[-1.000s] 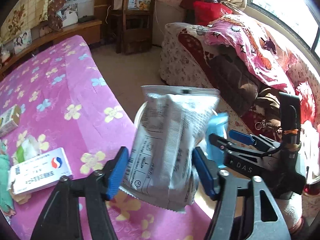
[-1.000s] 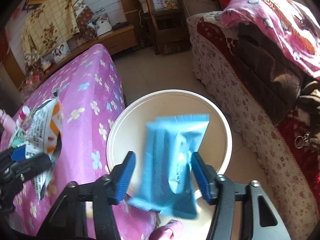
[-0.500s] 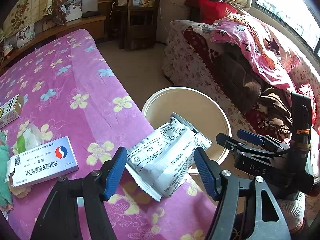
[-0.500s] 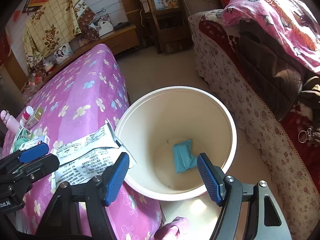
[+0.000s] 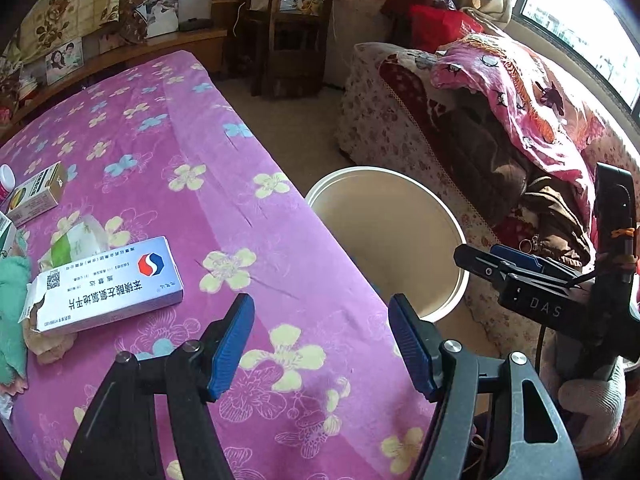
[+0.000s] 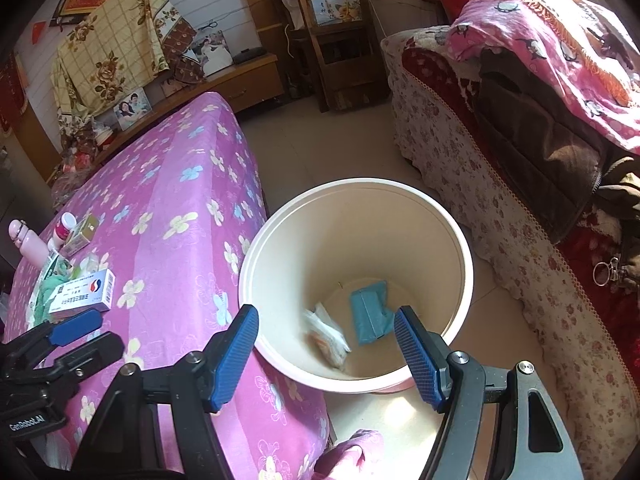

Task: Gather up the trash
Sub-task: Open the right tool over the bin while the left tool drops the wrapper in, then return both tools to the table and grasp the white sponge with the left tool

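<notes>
Beside the pink floral surface (image 5: 248, 184), we are holding both tools spread and empty: left tool (image 5: 322, 344), right tool (image 6: 326, 354) over the bucket (image 6: 256, 256).

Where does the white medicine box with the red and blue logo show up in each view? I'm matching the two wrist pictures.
Left wrist view: the medicine box lies at the left, on the pink floral cover, large and near.
Right wrist view: the medicine box is small at the far left edge, beyond the left gripper.
Shared landmark: the cream bucket, on the floor beside the cover's edge.
</notes>
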A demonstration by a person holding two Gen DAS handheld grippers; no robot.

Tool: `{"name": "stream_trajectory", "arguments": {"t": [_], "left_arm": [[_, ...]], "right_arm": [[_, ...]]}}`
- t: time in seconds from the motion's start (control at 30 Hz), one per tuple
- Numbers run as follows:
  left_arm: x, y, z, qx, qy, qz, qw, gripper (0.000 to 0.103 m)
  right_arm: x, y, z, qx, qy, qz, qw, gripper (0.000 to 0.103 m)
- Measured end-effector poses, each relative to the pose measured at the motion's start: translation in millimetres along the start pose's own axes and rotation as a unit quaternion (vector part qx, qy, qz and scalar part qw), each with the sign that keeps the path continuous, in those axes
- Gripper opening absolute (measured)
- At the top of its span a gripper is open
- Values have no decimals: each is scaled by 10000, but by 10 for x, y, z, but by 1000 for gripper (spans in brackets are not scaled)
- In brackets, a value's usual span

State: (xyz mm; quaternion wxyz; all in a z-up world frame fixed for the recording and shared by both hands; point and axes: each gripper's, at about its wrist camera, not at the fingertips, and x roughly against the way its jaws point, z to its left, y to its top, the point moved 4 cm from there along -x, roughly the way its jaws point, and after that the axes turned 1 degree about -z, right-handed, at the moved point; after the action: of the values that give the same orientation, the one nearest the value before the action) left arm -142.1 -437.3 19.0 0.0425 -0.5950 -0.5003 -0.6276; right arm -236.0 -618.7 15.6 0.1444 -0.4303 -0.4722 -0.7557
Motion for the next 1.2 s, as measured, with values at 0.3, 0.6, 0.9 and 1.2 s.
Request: {"name": "stream_trajectory", "arguments": {"t": [0.3, 0.6, 0.9, 1.2], "left_arm": [[170, -55, 21, -137, 202, -192, 9995, 70], [499, -143, 334, 90, 509, -506, 9974, 70], [910, -287, 833, 425, 904, -818, 9916, 70], [1318, -528, 1488, 900, 1281, -968, 9829, 70]], "right_arm": [[38, -67, 147, 109, 43, 35, 9999, 74], [205, -118, 550, 342, 181, -112, 9992, 74], [291, -173, 1093, 654, 361, -161, 9971, 74], [327, -262, 1694, 941, 725, -126, 9928, 74]]}}
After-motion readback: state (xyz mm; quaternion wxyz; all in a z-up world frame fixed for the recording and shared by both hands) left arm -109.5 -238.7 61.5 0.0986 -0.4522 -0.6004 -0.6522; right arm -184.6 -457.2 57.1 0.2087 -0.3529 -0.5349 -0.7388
